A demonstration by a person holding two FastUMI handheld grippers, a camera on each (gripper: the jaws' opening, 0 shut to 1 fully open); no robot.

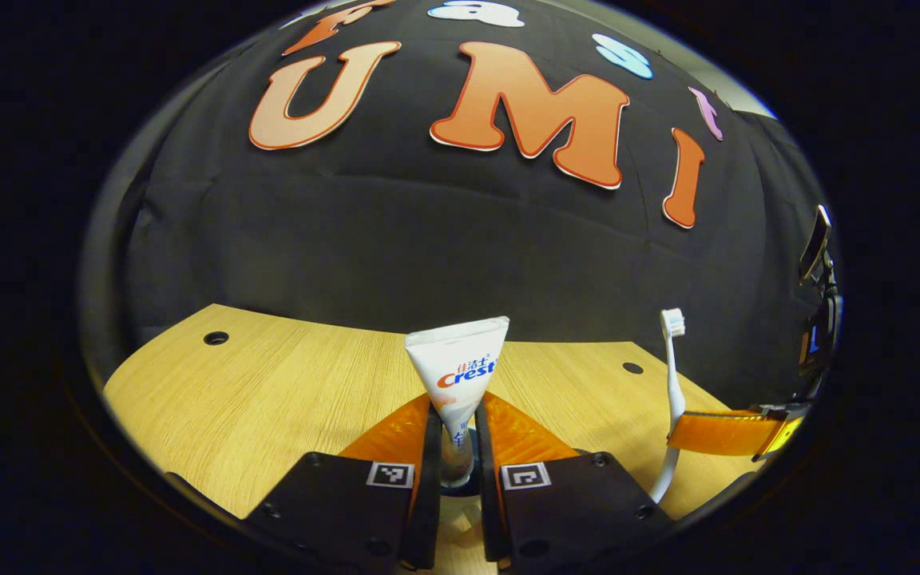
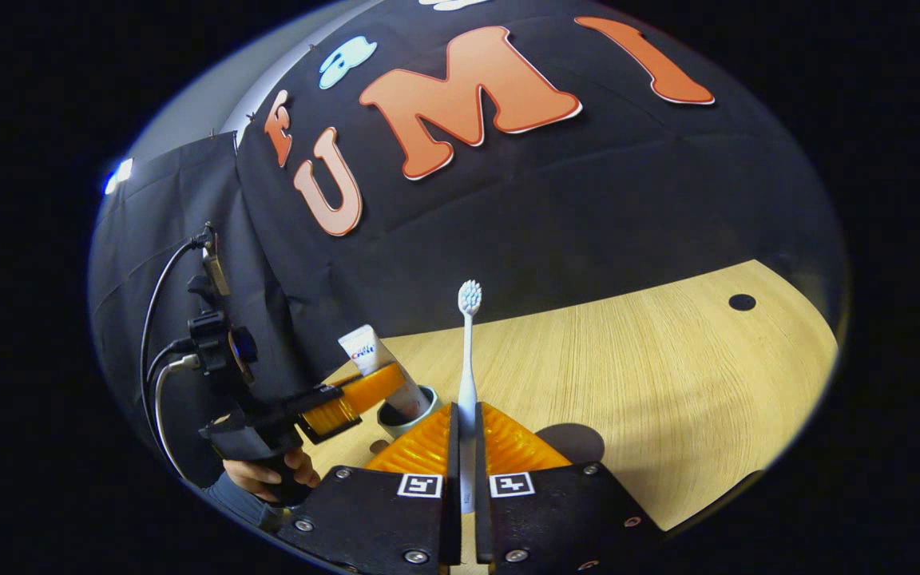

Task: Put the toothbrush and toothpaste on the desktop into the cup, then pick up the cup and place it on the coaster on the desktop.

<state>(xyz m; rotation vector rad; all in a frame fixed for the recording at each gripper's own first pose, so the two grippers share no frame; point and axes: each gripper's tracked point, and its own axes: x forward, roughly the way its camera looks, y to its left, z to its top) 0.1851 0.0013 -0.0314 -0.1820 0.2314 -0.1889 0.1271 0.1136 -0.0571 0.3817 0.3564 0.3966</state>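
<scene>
Both sets of jaws are clamped tight. The left gripper squeezes the white toothpaste tube low on its body, crimped end up, cap end down. The right gripper pinches the slim white toothbrush by its lower handle, bristles straight up.

Now the relation that counts. In the right gripper view the pale round cup stands on the light wooden counter, just left of the right jaws. The tube leans over it with its lower end at or inside the rim; how deep, I can't say. In the left gripper view the cup's rim seems to peek out right below the tube, between the jaws. So the left hand looks the nearer, already above the opening, and I judge a straight drop along the tube's long axis is the coming move. The toothbrush stands upright just beside the cup and needs a short sideways carry.

Hard to make out: the cup's base sits behind the right jaws, the tube's cap is hidden, and the dark round patch right of the jaws may be the coaster, though I can't be sure.
</scene>
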